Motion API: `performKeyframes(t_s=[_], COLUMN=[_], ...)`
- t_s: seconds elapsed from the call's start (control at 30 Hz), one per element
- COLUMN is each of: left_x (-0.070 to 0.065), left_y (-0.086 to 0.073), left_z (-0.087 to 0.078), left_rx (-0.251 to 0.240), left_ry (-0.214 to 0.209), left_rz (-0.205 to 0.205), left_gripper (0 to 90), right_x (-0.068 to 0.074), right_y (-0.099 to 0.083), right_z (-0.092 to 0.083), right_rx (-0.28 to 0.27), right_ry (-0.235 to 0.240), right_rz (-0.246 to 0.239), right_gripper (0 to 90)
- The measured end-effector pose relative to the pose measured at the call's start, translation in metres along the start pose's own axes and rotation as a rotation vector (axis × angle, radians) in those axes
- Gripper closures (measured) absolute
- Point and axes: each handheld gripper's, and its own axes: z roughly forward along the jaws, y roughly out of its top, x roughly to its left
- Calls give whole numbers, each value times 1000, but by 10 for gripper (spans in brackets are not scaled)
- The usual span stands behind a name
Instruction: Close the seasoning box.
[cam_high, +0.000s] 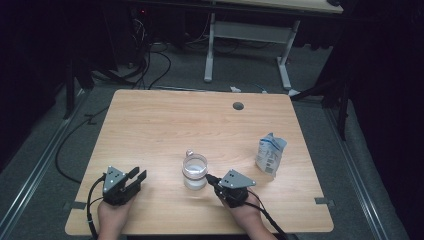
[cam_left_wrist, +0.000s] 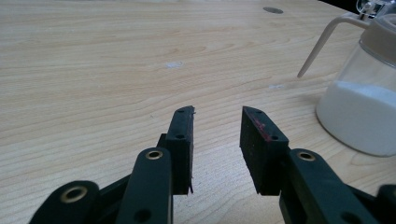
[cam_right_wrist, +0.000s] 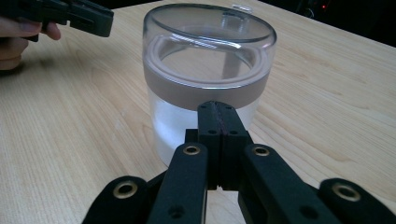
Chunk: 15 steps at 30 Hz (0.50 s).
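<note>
Sitting at the near edge of the wooden table (cam_high: 165, 120), both hand-held grippers frame a lidded glass jar (cam_high: 194, 171). Right gripper (cam_high: 210, 178): jaws pressed flat together with nothing between them, tips right up against the jar's near-right side at about lid height; in the right gripper view (cam_right_wrist: 218, 108) the closed tips overlap the brownish band under the clear lid, and I can't tell whether they touch the glass or stop just short. Left gripper (cam_high: 138, 176): jaws apart, nothing between them, angled toward the jar from the left and clearly apart from it; in the left gripper view (cam_left_wrist: 217, 116) there's bare tabletop in the gap between the pads. The person's hands hold each gripper from the bottom edge, cables trailing back off the table. The jar stands upright slightly right of table centre in the near half, between the two grippers, closer to the right one; it holds white granular stuff (cam_left_wrist: 359, 105) in the lower part, and a thin pale arm (cam_left_wrist: 322, 39) slopes down off the lid. Farther right, well apart from the jar, a white-and-blue pouch (cam_high: 270, 155) stands on the table. Near the far edge is a round grommet hole (cam_high: 238, 106). Beyond the table, white desk legs (cam_high: 210, 47) and loose cables on grey floor.
</note>
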Motion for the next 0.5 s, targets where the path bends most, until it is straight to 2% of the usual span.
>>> performKeyframes(t_s=[0.5], left_x=[-1], left_y=[0], left_z=[-1], left_rx=[0], left_ry=[-5], left_rz=[0], left_gripper=[652], right_x=[18], right_y=[8], right_z=[13], right_rx=[-1], right_ry=[48], right_rz=[-30], right_gripper=[899])
